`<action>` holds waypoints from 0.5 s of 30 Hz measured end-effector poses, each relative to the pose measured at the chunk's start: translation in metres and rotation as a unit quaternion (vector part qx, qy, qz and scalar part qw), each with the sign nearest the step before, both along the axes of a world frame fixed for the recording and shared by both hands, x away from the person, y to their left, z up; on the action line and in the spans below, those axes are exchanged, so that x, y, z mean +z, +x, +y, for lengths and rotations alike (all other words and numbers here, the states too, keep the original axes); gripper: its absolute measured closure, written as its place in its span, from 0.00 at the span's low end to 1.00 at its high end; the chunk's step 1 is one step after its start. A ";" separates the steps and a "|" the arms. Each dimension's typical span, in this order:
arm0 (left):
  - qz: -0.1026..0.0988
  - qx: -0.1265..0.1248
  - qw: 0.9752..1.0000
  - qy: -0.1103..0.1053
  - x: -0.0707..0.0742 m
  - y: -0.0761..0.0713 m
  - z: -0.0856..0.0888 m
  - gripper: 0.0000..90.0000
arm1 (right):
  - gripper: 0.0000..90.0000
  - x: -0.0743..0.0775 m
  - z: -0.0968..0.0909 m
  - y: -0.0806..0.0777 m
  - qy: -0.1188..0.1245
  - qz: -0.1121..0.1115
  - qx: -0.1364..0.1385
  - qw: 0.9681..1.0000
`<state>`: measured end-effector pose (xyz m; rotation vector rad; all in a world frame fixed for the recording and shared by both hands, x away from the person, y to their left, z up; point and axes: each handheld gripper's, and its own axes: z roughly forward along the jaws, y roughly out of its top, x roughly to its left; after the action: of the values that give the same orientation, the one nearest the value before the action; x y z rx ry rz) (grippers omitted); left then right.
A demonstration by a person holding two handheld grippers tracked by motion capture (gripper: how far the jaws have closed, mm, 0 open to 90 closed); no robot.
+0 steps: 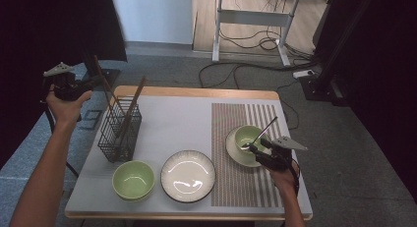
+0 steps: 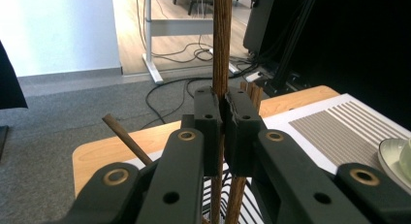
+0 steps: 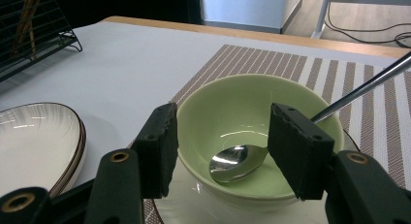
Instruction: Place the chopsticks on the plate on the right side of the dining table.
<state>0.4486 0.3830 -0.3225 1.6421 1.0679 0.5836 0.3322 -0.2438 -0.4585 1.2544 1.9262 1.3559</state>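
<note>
Grey carpet surrounds the table (image 1: 147,92), and on its left part stands a black wire basket (image 1: 119,131) with wooden chopsticks in it. One chopstick (image 2: 222,49) is pinched between the pads of the left tool (image 2: 224,118), which are pressed together on it. In the left gripper view this stick stands upright and passes between the pads, with its lower part going down toward the basket wires. In the high view the left tool (image 1: 66,84) is held in the air beyond the left edge of the table, a little behind the basket, and the held chopstick (image 1: 105,84) slants from there down into the basket. Another chopstick (image 1: 134,101) leans in the basket just beside it.

The right tool (image 3: 220,151) has its jaws spread, and between them nothing is held. It stays just in front of a small green bowl (image 3: 228,107) that sits on a saucer (image 1: 232,151) (a metal spoon (image 3: 237,161) lies inside the bowl, its handle pointing up and to the right). Bowl and saucer rest on a striped placemat (image 1: 241,183) on the right part of the table.

Near the front edge there is a second green bowl (image 1: 133,180) and beside it a white plate (image 1: 188,176) with a dark rim. Behind the table the room shows a white desk frame (image 1: 251,20), cables on the floor and dark curtains at both sides.
</note>
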 end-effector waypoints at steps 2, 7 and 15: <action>-0.003 0.000 1.000 0.000 0.002 -0.002 0.000 0.94 | 0.49 0.000 0.000 0.000 0.000 0.000 0.000 1.000; -0.009 0.001 1.000 -0.004 0.006 -0.005 0.002 0.94 | 0.49 0.000 0.001 0.000 -0.002 0.001 0.001 1.000; -0.022 0.001 1.000 -0.004 0.017 -0.009 0.003 0.94 | 0.49 -0.002 0.002 0.001 -0.004 0.004 0.000 1.000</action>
<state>0.4399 0.3858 -0.3056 1.6147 1.0391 0.6137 0.3328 -0.2420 -0.4602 1.2567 1.9353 1.3442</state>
